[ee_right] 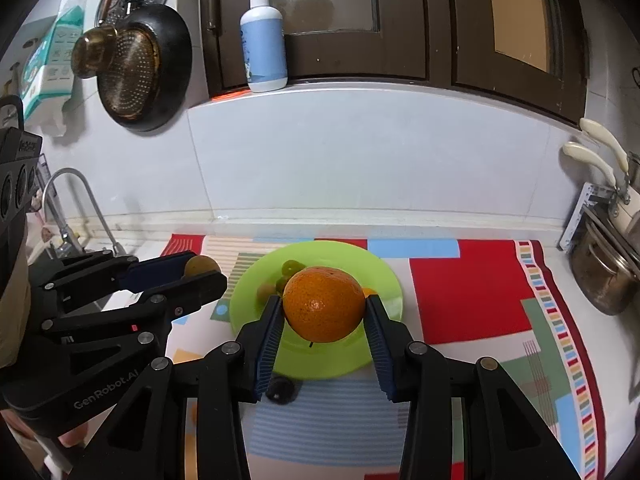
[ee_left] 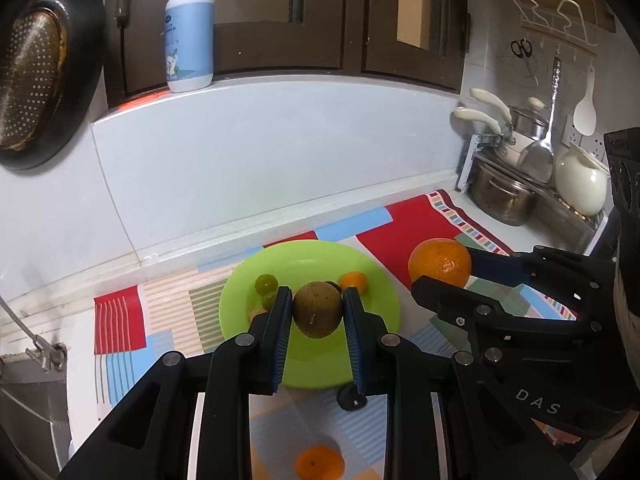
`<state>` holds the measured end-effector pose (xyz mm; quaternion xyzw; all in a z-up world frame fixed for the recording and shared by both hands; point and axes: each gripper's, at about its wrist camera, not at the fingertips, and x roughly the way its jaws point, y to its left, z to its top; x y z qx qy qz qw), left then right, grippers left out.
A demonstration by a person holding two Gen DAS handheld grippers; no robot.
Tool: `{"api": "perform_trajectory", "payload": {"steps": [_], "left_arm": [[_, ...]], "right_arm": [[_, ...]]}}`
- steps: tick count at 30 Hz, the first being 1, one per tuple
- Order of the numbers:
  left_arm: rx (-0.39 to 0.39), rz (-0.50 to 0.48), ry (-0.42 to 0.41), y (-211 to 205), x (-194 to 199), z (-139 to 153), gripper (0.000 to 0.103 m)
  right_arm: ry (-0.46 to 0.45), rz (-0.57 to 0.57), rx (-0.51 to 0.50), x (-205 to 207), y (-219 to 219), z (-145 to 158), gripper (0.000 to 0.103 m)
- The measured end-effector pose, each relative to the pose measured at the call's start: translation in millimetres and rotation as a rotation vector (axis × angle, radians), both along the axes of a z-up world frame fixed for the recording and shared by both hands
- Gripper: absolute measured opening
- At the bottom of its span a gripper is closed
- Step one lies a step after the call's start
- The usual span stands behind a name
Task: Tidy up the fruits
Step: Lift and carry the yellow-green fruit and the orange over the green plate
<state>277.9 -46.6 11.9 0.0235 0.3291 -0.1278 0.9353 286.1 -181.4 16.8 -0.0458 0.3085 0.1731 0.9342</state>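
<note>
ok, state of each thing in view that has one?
left gripper: shut on kiwi, held above plate
right gripper: shut on orange, held above plate
plate: on mat, holds small fruits
mandarin: loose on mat, off plate
cabinet doors: closed

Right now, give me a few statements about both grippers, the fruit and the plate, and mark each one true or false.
1. The left gripper holds a brown kiwi. True.
2. The right gripper is open with nothing in it. False: it is shut on a big orange.
3. The green plate already has small fruit on it. True.
4. The plate sits on bare counter. False: it sits on a colourful mat.
5. A small orange lies on the mat, off the plate. True.
</note>
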Motion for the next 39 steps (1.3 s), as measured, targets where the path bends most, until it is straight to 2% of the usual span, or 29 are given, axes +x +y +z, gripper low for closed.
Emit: {"api": "perform_trajectory", "payload": {"steps": [11, 23, 33, 39], "left_arm": [[-0.005, -0.013, 0.039, 2, 47, -20, 0.026], [0.005, -0.024, 0.08, 3, 95, -53, 0.026], [0.007, -0.023, 0.119, 5, 123, -80, 0.026], [0.019, -0.029, 0.116, 4, 132, -86, 0.026]], "right_arm": [[0.026, 0.011, -0.018, 47, 6, -13, 0.042], [0.089, 0.012, -0.03, 102, 9, -44, 0.042], [0.151, 0.026, -0.034, 136, 14, -76, 0.042], [0.168, 0.033, -0.031, 148, 15, -87, 0.042]]}}
